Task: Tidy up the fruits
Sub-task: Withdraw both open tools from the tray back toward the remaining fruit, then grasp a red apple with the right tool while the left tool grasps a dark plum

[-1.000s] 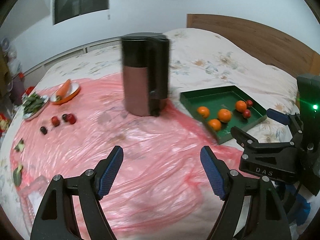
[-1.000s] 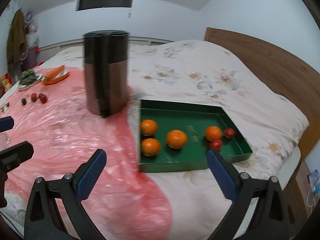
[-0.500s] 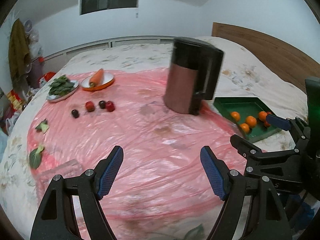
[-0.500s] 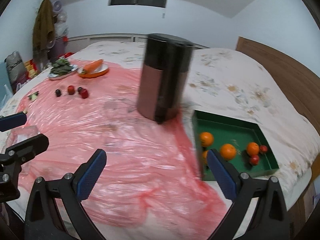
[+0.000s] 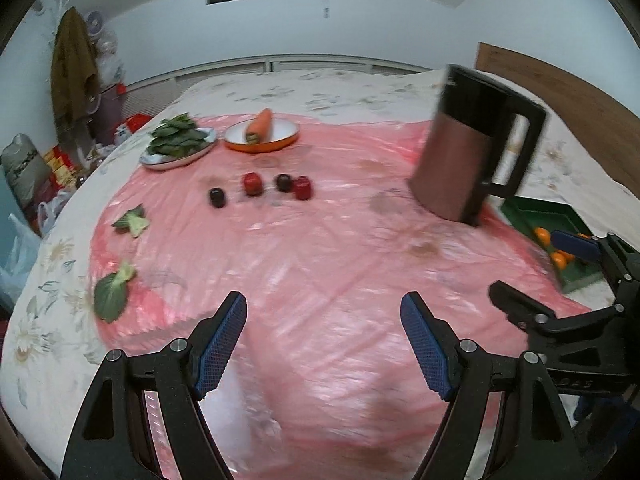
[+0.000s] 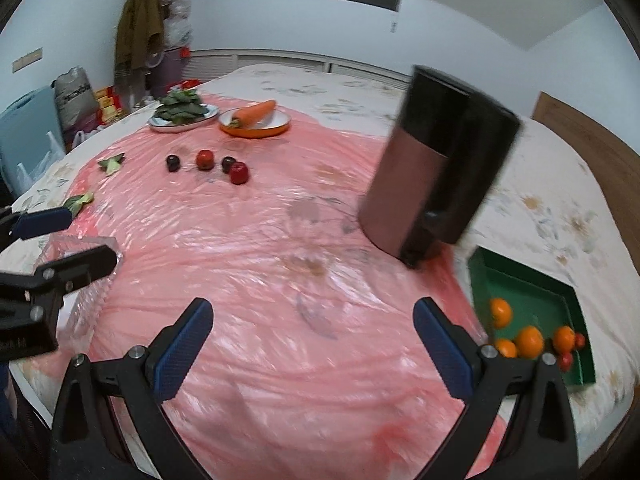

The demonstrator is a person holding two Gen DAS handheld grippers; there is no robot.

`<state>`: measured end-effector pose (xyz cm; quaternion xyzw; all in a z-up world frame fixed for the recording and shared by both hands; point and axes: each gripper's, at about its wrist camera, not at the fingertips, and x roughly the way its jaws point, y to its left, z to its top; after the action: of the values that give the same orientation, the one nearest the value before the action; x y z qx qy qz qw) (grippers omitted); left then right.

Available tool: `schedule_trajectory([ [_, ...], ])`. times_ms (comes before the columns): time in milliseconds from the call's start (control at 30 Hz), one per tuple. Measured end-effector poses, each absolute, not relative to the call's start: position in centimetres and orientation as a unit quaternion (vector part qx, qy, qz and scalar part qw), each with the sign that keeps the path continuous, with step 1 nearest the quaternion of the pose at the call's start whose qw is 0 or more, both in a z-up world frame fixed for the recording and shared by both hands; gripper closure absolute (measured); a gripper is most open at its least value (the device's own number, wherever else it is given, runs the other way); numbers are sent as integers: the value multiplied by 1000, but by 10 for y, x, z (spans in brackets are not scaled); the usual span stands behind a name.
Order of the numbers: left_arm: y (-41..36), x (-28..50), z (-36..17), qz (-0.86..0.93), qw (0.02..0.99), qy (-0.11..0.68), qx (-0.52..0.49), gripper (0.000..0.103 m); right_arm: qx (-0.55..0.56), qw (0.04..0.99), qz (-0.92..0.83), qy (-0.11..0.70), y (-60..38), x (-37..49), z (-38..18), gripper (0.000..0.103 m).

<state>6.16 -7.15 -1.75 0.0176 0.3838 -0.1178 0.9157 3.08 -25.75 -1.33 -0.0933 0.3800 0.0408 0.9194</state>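
Several small red and dark fruits (image 5: 259, 187) (image 6: 208, 164) lie in a row on the pink plastic sheet, far ahead of both grippers. A green tray (image 6: 524, 280) (image 5: 536, 216) at the right holds several oranges (image 6: 529, 340) and small red fruits (image 6: 566, 360). My left gripper (image 5: 322, 344) is open and empty above the sheet; it also shows at the left edge of the right wrist view (image 6: 60, 236). My right gripper (image 6: 312, 348) is open and empty; it shows at the right of the left wrist view (image 5: 548, 272), in front of the tray.
A tall copper and black kettle (image 5: 472, 148) (image 6: 432, 176) stands between the fruits and the tray. A plate of greens (image 5: 178, 146), an orange bowl with a carrot (image 5: 262, 136) and loose leaves (image 5: 114, 296) lie on the sheet. A clear container (image 6: 80, 264) sits at the left.
Both views have swung left: the kettle and tray have slid to the right, and the row of small fruits and the plates have come toward the centre. Both grippers stay open.
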Motion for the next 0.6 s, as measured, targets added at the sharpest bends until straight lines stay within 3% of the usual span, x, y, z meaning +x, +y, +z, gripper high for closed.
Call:
schedule_trajectory([
  [600,17,206,-43,-50,906,420,5,29,-90,905,190,369,-196,190,-22,0],
])
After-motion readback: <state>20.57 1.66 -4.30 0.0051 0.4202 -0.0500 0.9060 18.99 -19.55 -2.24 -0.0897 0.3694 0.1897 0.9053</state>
